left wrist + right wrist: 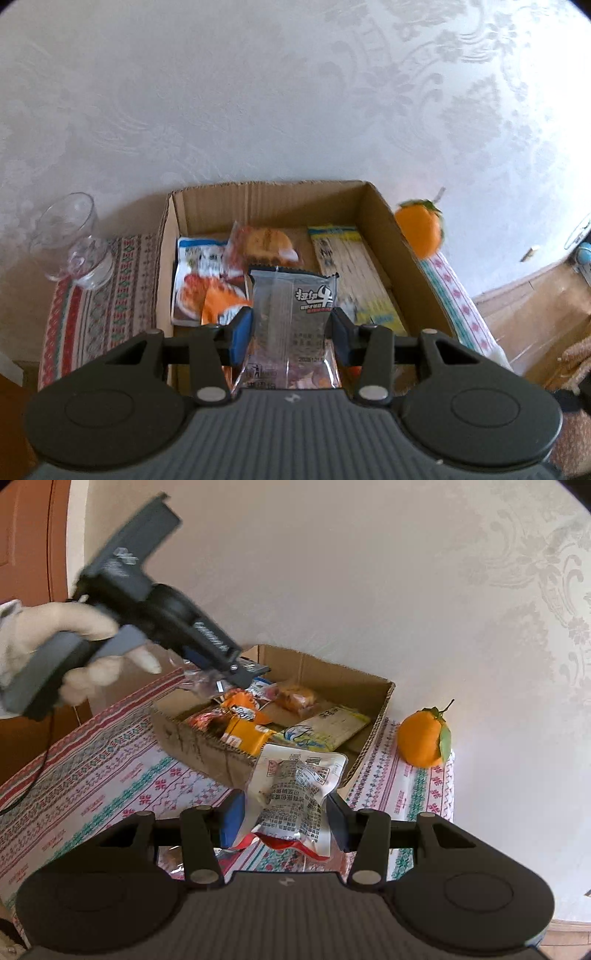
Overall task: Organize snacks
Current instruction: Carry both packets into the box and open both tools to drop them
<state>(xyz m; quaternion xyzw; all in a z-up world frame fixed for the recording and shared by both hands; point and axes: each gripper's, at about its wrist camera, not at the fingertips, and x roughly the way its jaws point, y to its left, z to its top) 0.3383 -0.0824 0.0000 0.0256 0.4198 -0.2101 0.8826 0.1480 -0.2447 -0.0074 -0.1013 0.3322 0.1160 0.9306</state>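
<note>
- Cardboard box [325, 679], open-topped, stands on the patterned tablecloth [110, 760] against the wall; it already holds several snack packets. Corrugated walls look stiff enough to be nudged but would likely buckle if squeezed at the rim.
- Flat yellow packet [351, 273] lies along the box's right side; judged rigid and board-like, easiest taken by a long edge.
- Orange [423, 738], with stem and leaf, sits on the cloth just beside the box's right wall; round and firm, it may roll if bumped.
- Clear glass cup [70, 242] stands left of the box; fragile and best avoided.
- Left gripper [291, 332] hovers above the box, its fingers pinching a transparent grey packet [291, 306] at mid-height. The film looks light, slick and crinkly; a hold across the filled middle should slip less than one on the sealed edge.
- Right gripper [284, 819], near the box's front corner, has its fingers closed on a white printed pouch [295, 786]; soft, light, crumpled at the waist.
</note>
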